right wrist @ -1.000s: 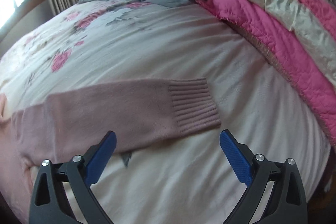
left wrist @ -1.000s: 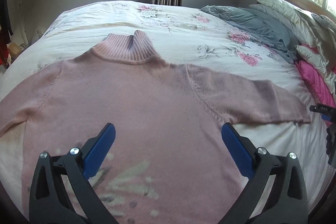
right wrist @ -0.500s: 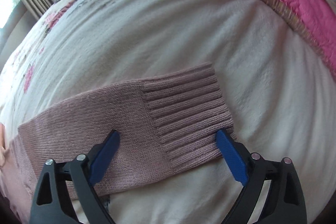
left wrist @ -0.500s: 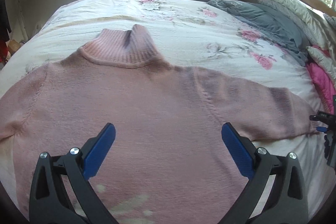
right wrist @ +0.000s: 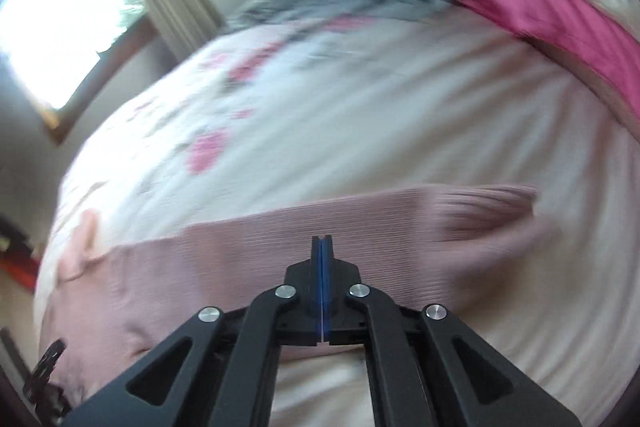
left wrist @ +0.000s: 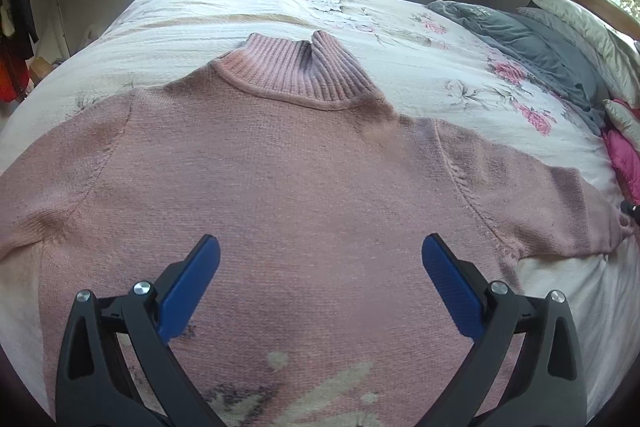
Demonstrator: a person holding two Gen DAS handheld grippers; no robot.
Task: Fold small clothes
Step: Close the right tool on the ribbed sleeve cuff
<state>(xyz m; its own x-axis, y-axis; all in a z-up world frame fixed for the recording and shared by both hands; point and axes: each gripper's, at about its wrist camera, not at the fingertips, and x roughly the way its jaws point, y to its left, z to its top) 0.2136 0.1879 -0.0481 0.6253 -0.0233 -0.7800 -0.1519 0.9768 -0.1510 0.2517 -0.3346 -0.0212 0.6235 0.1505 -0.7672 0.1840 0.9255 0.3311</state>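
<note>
Right tool [right wrist: 322, 259] pinches the sweater [left wrist: 288, 187] sleeve [right wrist: 360, 227] to fold it inward; left tool [left wrist: 320, 259] hangs spread, empty, above the body.

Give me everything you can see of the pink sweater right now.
The pink sweater is a knitted turtleneck with a ribbed collar and ribbed cuff, lying flat, front up, on the floral bedspread, sleeves spread sideways. A pale pattern marks its lower front. The right gripper has its jaws shut on one sleeve; the left gripper hovers open over the body.
</note>
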